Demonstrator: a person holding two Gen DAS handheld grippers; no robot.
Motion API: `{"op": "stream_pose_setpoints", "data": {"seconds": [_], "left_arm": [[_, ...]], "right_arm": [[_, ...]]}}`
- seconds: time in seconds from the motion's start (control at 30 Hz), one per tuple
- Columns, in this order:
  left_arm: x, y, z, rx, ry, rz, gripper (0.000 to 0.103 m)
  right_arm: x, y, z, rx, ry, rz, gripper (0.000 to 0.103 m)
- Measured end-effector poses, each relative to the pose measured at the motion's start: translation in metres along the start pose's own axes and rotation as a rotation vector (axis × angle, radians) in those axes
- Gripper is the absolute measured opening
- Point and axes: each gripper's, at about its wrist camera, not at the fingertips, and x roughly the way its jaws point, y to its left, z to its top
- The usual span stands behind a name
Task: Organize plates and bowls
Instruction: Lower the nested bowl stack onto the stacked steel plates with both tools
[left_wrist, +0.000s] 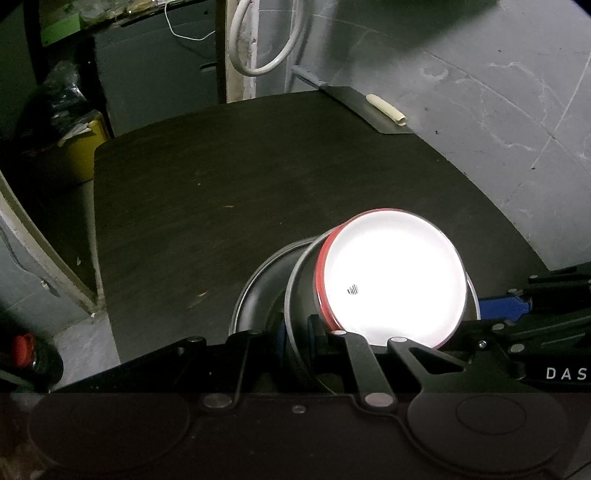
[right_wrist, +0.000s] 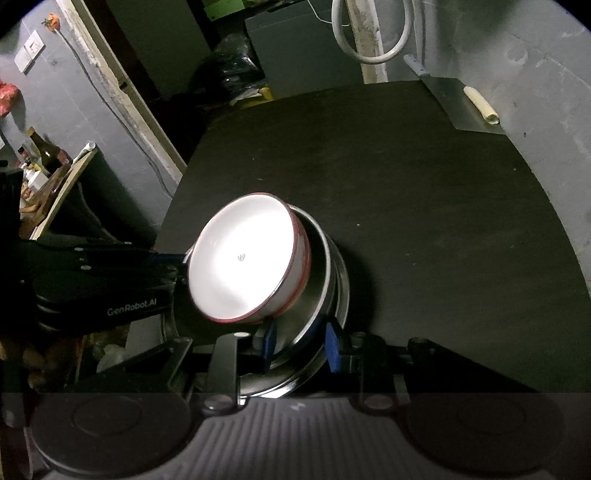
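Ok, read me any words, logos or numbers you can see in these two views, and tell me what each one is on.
"DAS", cut off at the frame edge: on the right gripper body, in the left wrist view.
"GenRobot.AI": on the left gripper body, in the right wrist view.
Small dark mark inside the white bowl: too small to read.

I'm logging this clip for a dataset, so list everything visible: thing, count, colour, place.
Bowl: one, white inside with red rim, tilted, nested in the steel dishes.
Steel dishes: at least two, silver, stacked at the table's near edge.
Table: one, dark, centre.
Metal sheet: one, grey, far right corner of the table.
Paper roll: one, cream, on the metal sheet.
Hose loop: one, white, on the far wall.
Bottle: one, dark, on the shelf at left.
Wall socket: one, white, left wall.
Left tongs: black with blue pads, around a steel rim.
Right tongs: black with blue pads, around a steel rim.
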Motion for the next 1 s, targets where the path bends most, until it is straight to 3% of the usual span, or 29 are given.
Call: {"op": "stream_pose_setpoints", "data": {"seconds": [1.0], "left_arm": [[-0.008, 0.008, -0.003, 0.011, 0.007, 0.039, 0.011]], "right_arm": [[0.008, 0.003, 0.000, 0.026, -0.015, 0.013, 0.032]]}}
